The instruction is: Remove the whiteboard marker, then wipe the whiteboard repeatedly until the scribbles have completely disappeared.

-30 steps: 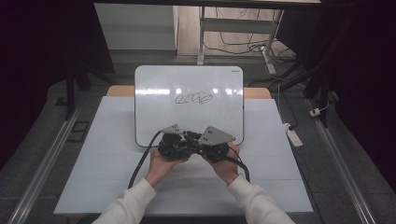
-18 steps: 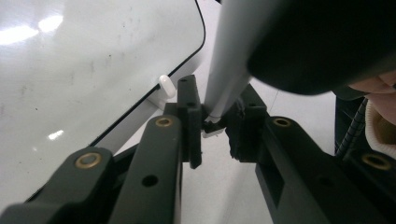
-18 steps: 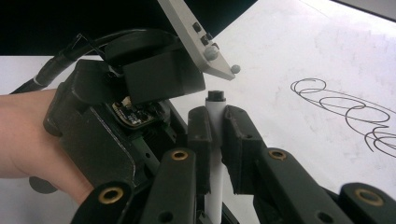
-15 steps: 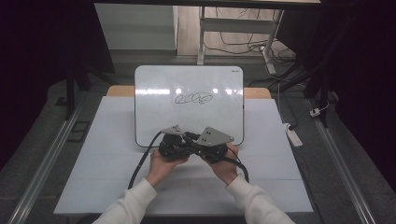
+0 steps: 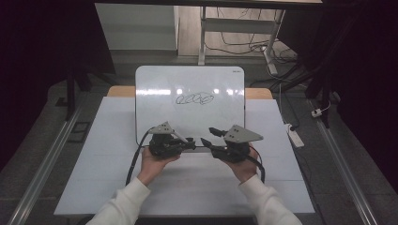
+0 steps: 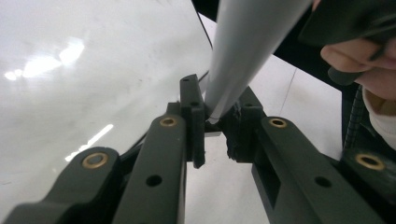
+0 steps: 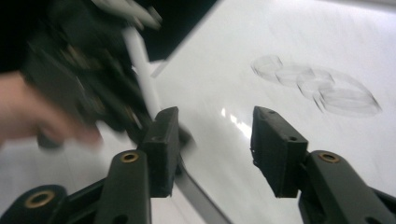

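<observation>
A white whiteboard (image 5: 187,89) lies on the table with a black scribble (image 5: 195,99) near its middle; the scribble (image 7: 317,86) also shows in the right gripper view. My left gripper (image 5: 190,140) hovers over the board's near edge, its jaws shut on a pale grey marker (image 6: 243,51) that sticks up between them (image 6: 212,116). My right gripper (image 5: 209,136) is just to its right, and its jaws (image 7: 215,135) have just been opening, with nothing between them. In the right gripper view the left gripper (image 7: 84,79) and the marker (image 7: 140,65) are blurred.
A white sheet (image 5: 103,168) covers the table around the board. A white power strip (image 5: 294,136) lies on the floor off the right edge. Metal rails (image 5: 42,178) run along both sides, and a desk frame with cables (image 5: 234,37) stands behind.
The right gripper has opened and pulled away to the right from the left gripper, which it was up against. The left gripper stays in place, holding the marker.
</observation>
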Motion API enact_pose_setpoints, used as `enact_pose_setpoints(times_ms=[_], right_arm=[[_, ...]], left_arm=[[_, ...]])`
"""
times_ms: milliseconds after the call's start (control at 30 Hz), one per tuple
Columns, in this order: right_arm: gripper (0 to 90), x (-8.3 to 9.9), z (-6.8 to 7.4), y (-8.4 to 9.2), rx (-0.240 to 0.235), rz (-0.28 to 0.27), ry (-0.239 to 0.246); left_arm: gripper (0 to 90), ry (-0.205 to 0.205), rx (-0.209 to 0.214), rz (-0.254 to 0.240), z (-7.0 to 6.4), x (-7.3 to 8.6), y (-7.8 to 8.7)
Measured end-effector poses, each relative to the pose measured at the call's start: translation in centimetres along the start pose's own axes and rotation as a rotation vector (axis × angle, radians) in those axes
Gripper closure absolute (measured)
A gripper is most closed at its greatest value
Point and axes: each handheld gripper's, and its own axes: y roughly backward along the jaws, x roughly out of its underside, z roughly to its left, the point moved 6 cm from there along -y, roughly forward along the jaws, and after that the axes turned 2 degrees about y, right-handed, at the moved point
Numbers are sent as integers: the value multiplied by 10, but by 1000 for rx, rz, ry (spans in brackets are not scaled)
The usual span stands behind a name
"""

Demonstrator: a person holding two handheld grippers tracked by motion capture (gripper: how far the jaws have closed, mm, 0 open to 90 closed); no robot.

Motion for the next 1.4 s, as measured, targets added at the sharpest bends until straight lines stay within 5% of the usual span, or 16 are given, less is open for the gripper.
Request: enact_pose_setpoints(times_ms=[200,333,567,733,967,1400], right_arm=[[471,36,-20,23,-2,42,-67],[443,70,-37,47,52,100,-82],[426,97,-54,78,114,115,-101],[421,124,-62,96,167,179,-85],[417,135,-69,101,187,208,-97],[394,139,-72,98,201,229,-88]], left_arm=[[782,-15,-14,-26,7,-2,16],[782,-14,-18,-45,11,-3,23],[781,-12,-36,-90,17,-6,34],[782,-29,-52,-137,19,-13,42],[782,-40,-79,-203,24,-22,57],[782,-38,-102,-220,30,-27,60]])
